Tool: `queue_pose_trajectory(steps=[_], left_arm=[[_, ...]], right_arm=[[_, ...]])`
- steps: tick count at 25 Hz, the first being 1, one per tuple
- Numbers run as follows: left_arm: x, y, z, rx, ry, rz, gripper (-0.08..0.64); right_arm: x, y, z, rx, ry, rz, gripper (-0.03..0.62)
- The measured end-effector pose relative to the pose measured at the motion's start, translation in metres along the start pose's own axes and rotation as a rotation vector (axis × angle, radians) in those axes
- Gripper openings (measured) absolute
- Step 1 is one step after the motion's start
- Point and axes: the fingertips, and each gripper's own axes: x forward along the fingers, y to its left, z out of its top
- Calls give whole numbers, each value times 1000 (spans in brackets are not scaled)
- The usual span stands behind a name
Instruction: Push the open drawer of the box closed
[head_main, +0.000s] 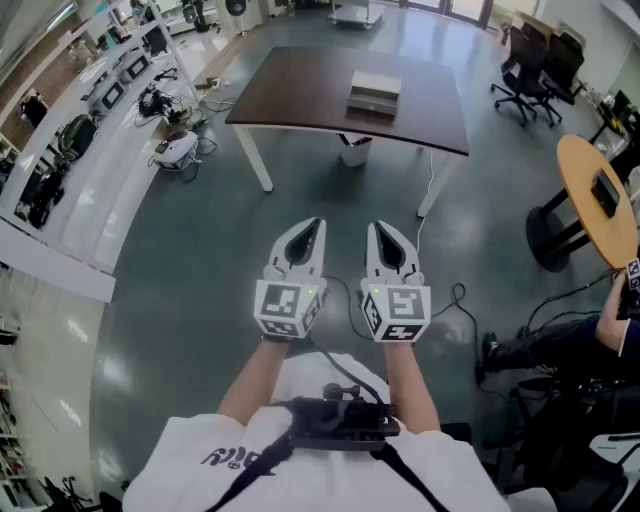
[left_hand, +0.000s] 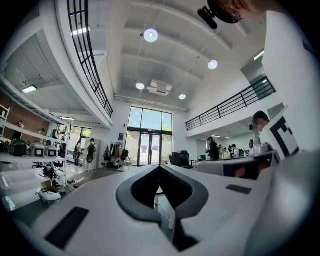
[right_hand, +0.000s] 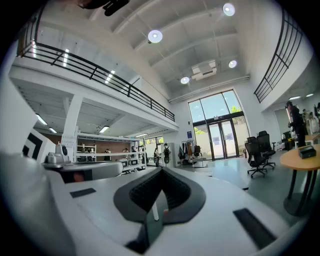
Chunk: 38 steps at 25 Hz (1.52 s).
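Far ahead on the table (head_main: 300, 100) sat the box (head_main: 374, 93), well apart from my left tongs (head_main: 316, 224) and right tongs (head_main: 379, 227), both pinched together, empty. A hard shove risked sliding the box.

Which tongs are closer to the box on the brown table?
Right, but only just. The right tongs point almost straight at the box; the left tongs sit further to its left. Both hang well short of the table.
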Motion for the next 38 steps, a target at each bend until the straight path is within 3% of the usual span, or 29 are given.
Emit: queue_pose_trajectory(steps=[8, 14, 19, 23, 29, 33, 38], left_arm=[[23, -8, -22, -7, 39, -36, 11], [57, 2, -35, -16, 59, -96, 11], [96, 71, -52, -83, 115, -59, 12], [123, 126, -37, -59, 74, -37, 11], [165, 169, -46, -40, 63, -70, 11], [189, 196, -49, -14, 66, -109, 11], [217, 234, -56, -19, 86, -95, 12]], right_arm=[[0, -18, -13, 6, 16, -39, -11], [37, -41, -28, 41, 46, -103, -11], [100, -36, -24, 21, 54, -107, -11], [152, -19, -21, -4, 64, -83, -11], [225, 3, -33, -13, 89, -28, -11], [268, 6, -36, -13, 88, -53, -11], [305, 1, -44, -4, 117, -75, -11]])
